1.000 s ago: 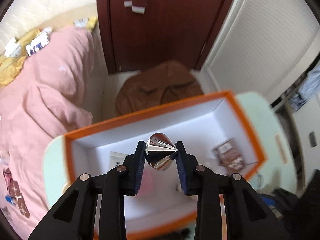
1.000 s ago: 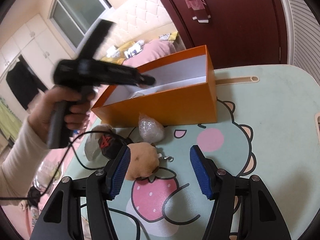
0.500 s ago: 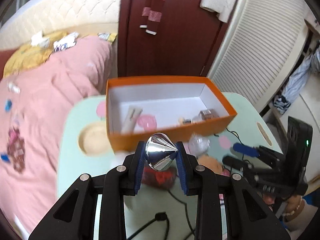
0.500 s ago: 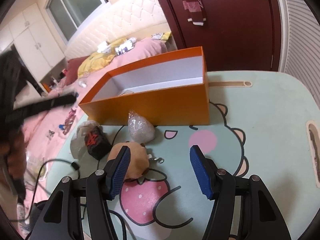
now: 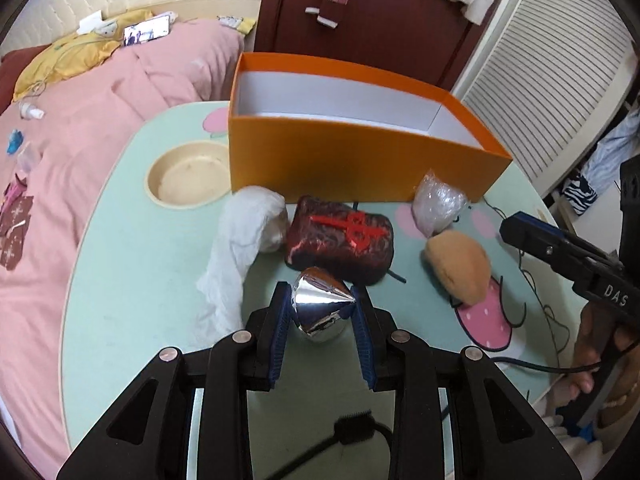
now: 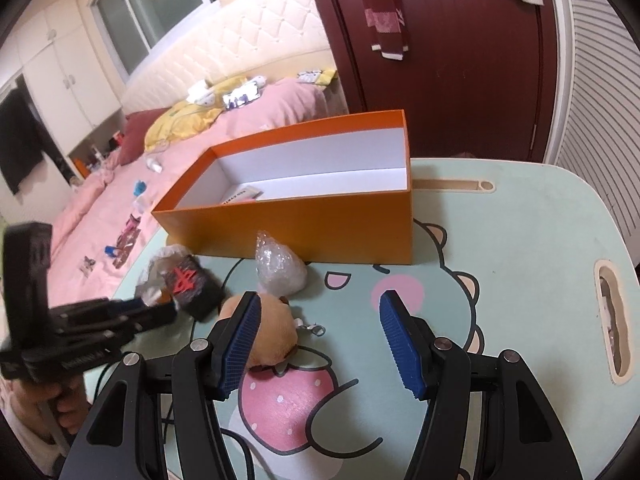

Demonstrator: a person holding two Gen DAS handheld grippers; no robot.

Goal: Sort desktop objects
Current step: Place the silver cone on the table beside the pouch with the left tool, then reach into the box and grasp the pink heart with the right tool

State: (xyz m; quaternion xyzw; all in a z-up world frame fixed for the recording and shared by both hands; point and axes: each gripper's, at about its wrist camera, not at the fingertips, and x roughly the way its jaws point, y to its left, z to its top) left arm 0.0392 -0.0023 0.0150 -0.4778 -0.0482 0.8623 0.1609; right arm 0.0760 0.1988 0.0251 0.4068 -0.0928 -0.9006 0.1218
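Note:
My left gripper (image 5: 320,300) is shut on a shiny silver cone (image 5: 316,314), low over the green table just in front of a dark red pouch (image 5: 340,236) with a red character. The orange box (image 5: 352,160) stands open behind it. A crumpled white bag (image 5: 240,232), a clear plastic bundle (image 5: 438,204) and a tan plush (image 5: 460,264) lie along the box's front. In the right wrist view my right gripper (image 6: 320,320) is open, with only table between its fingers. The tan plush (image 6: 272,328) lies against its left finger.
A beige bowl recess (image 5: 188,176) sits in the table left of the box. A black cable (image 5: 352,432) runs along the near edge. A slot (image 6: 612,328) is cut in the table's right side. A pink bed flanks the left, a dark door behind.
The left gripper has pulled back from above the box and come down in front of it, by the dark pouch, still gripping the cone. The right gripper has hardly moved.

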